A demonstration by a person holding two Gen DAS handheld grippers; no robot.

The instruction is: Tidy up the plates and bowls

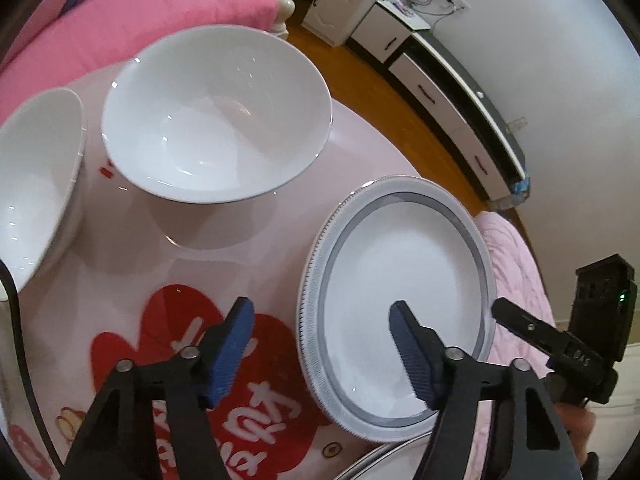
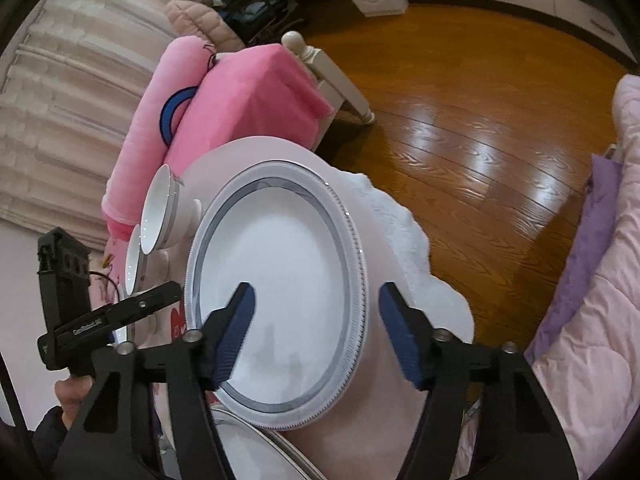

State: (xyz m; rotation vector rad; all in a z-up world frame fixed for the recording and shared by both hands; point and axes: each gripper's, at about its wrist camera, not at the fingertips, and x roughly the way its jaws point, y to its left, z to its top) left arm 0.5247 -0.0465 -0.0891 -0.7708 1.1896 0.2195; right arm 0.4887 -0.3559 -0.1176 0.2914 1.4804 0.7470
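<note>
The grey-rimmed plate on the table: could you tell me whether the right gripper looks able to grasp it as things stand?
Probably yes. The right gripper is open, its jaws straddling the near right rim of the grey-rimmed plate, with nothing between them. The left gripper, also open, hovers over the plate's opposite side and might crowd it.

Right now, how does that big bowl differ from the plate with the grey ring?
The bowl is deep with steep, plain white walls; the plate is shallow and nearly flat. The plate carries a grey ring and a ridged rim; the bowl has no pattern. Both are white, empty, upright on the pink table, and untouched by either gripper.
</note>
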